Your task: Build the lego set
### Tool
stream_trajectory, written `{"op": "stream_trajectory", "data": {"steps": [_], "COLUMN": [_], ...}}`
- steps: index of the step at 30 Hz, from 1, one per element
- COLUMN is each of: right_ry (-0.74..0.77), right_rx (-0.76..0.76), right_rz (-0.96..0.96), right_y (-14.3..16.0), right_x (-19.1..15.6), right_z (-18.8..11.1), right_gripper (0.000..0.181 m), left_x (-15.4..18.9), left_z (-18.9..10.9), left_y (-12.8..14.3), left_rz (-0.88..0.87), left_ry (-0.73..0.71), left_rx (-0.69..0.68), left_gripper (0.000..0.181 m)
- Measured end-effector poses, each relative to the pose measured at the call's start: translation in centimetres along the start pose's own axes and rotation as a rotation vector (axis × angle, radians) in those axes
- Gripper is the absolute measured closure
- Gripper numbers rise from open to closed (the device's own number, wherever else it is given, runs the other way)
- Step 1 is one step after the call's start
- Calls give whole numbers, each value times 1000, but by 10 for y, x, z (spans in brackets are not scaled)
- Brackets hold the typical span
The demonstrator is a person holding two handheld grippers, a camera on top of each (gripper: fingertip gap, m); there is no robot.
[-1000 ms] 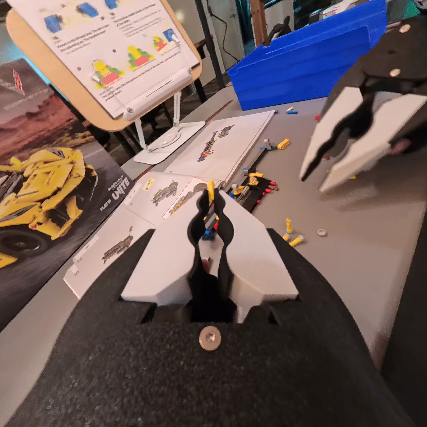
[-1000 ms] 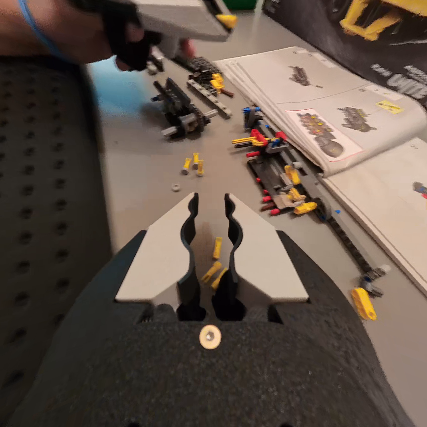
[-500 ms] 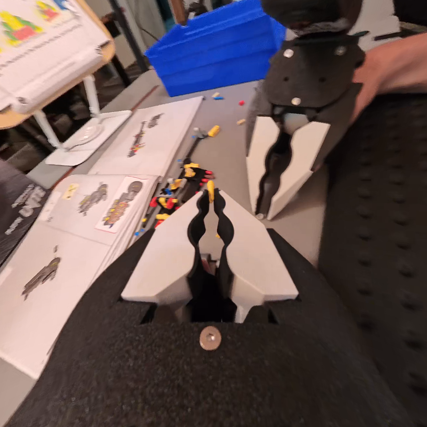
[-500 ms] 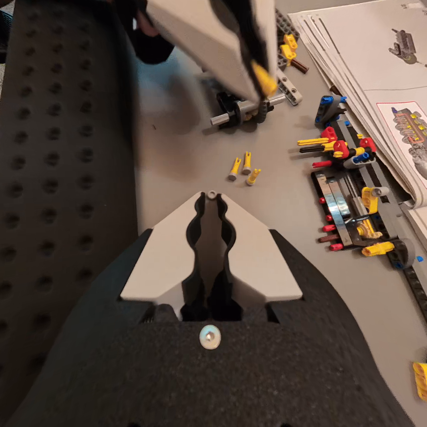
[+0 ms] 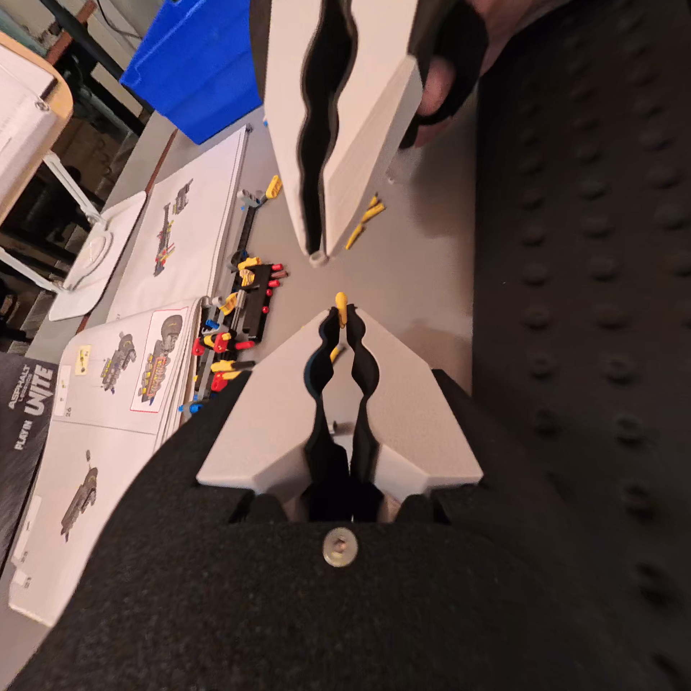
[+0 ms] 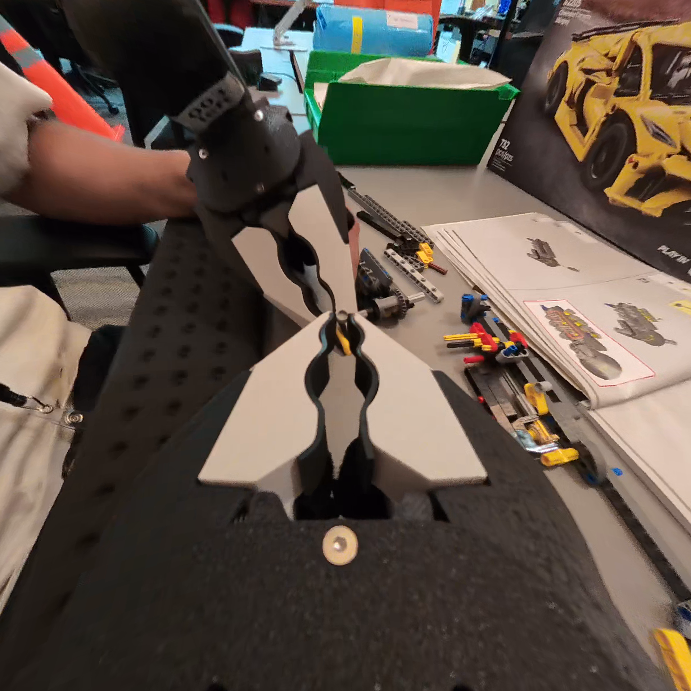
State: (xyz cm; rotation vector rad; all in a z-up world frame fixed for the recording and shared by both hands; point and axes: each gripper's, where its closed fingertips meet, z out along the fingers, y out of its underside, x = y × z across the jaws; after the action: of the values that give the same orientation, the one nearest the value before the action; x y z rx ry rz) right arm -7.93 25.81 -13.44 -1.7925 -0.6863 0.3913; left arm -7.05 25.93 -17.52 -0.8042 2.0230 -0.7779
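A: Status of both tongs?

B: The left gripper [image 5: 340,308] is clamped on a yellow pin [image 5: 340,303], which projects past the fingertips. The right gripper [image 6: 342,316] is clamped on a small grey bush [image 6: 341,315], held at the very tips. The two tools meet tip to tip above the table [image 5: 411,284]; in the right wrist view the pin sits directly behind the bush, and whether the parts touch cannot be told.

A: Nearest objects?

B: Beside the tips, toward the booklets, lies a black frame assembly [image 5: 254,295] with red, yellow and blue pins. Past the left gripper is a geared axle sub-assembly [image 6: 389,304], with grey and black beams [image 6: 404,243] farther off. Loose yellow pins [image 5: 368,218] lie on the table close to the right gripper's fingers.

A: Obstructions?

B: A black studded mat [image 5: 579,336] runs along the person's side of the table, close to both tools. A bare forearm [image 6: 97,175] reaches over it to the left gripper.

A: Outer limits and free room?

B: Open instruction booklets [image 6: 583,284] lie just beyond the frame assembly, and the set's box [image 6: 617,112] with a yellow car stands behind them. A green bin [image 6: 407,123] closes one end of the table, a blue bin [image 5: 194,71] the other. A document stand [image 5: 33,112] sits near the blue bin. Bare table surface remains between the mat and the frame assembly, directly under the tips.
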Motion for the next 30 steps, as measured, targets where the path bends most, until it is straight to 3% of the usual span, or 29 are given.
{"op": "stream_trajectory", "data": {"steps": [3,15,24,27,30], "right_ry": [52,26,83,120,73], "right_rx": [-101,-89,-150,-242,-329], "right_rz": [-56,-6,10,-19,19], "right_y": [19,20,33,48,58], "right_x": [6,6,19,22,9], "right_z": [5,3,-1,1,8], "right_gripper": [175,181,181,181,173], "left_x": [0,-7,-3,-19,-50], "left_z": [-3,-9,0,-6,-29], "left_y": [-9,-14,7,11,16], "left_rz": [-2,-18,9,-7,-131], "left_ry": [-3,-29,-7,-82,-191], "left_rx": [44,85,-28,-32,7], "left_gripper": [179,179,179,179,179]}}
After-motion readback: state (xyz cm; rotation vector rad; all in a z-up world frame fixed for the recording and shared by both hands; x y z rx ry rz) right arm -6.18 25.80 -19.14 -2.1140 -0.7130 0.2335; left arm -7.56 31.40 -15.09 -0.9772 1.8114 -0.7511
